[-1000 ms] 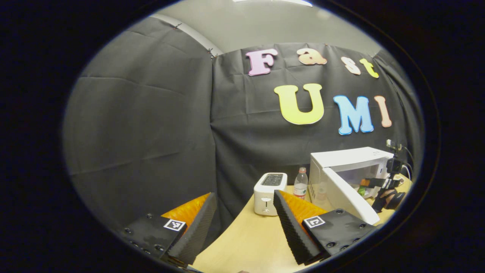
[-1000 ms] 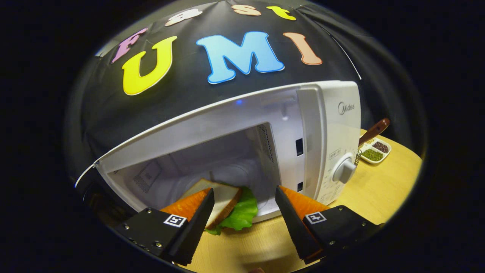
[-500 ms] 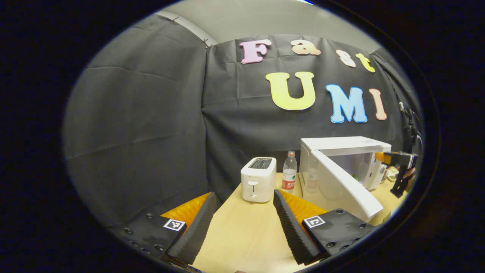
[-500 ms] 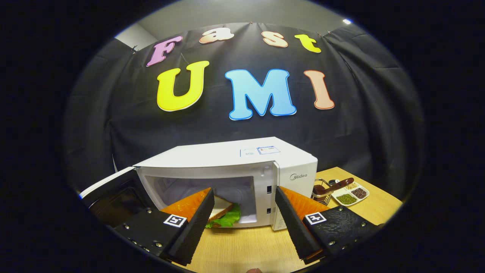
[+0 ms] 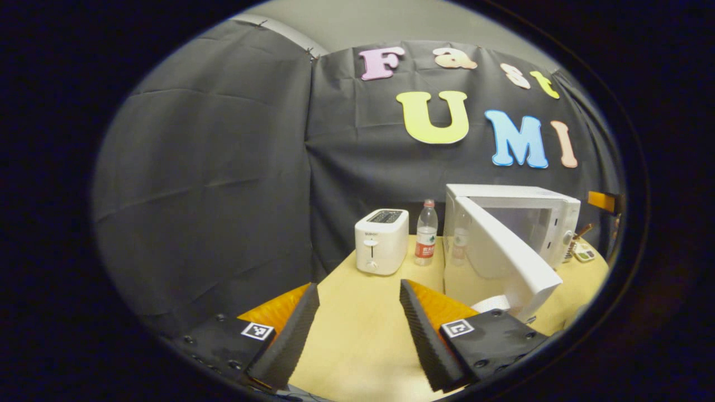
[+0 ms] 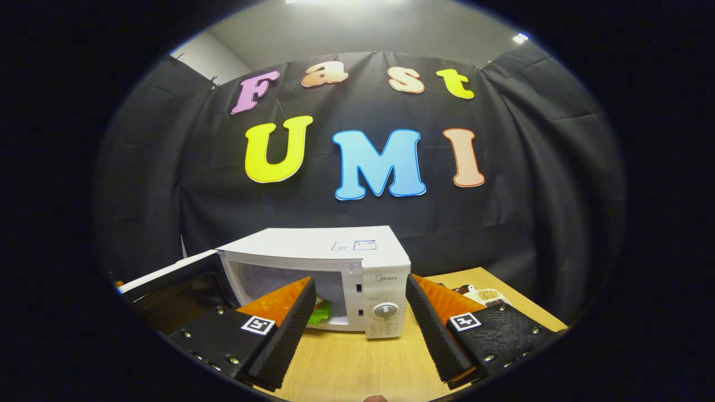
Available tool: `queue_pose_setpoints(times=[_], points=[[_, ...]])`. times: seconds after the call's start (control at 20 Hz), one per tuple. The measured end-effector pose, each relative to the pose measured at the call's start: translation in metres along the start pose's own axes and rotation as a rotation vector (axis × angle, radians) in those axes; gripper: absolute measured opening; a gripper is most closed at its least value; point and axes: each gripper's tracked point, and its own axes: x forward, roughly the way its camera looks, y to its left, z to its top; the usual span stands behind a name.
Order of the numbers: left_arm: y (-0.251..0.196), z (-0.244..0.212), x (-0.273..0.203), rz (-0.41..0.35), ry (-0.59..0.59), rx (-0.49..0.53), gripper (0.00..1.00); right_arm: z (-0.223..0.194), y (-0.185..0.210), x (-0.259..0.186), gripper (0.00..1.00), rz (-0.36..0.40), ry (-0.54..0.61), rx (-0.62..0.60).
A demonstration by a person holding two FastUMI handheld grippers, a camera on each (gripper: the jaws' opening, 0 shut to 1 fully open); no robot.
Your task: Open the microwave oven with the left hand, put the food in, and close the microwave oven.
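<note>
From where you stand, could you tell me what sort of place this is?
Likely a staged kitchen counter in a cloth-walled booth: a white microwave with its door swung open, a toaster and a water bottle share a light wooden table.

White microwave oven (image 6: 335, 251) standing on the wooden table, its door (image 5: 511, 251) swung wide open to its left side; sandwich (image 6: 319, 312) with a green lettuce leaf lying inside the cavity, near the front opening, partly hidden
</note>
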Motion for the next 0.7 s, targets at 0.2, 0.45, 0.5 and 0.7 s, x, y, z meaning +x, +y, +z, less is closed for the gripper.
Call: queue_pose_setpoints(times=[0.2,0.45,0.5,0.7], points=[[-0.016,-0.019,-0.005,0.007,0.041,-0.007,0.42,0.011,-0.023,-0.022,0.98,0.002,-0.017,-0.008],[-0.038,-0.032,-0.012,0.026,0.059,-0.028,0.07,0.016,-0.053,-0.046,0.98,0.016,-0.023,-0.009],[-0.047,-0.034,-0.013,0.018,0.061,-0.03,0.05,0.017,-0.059,-0.051,0.98,0.018,-0.022,-0.01],[-0.068,-0.035,-0.02,0.019,0.06,0.011,0.08,0.02,-0.081,-0.07,0.98,0.031,-0.029,-0.013]])
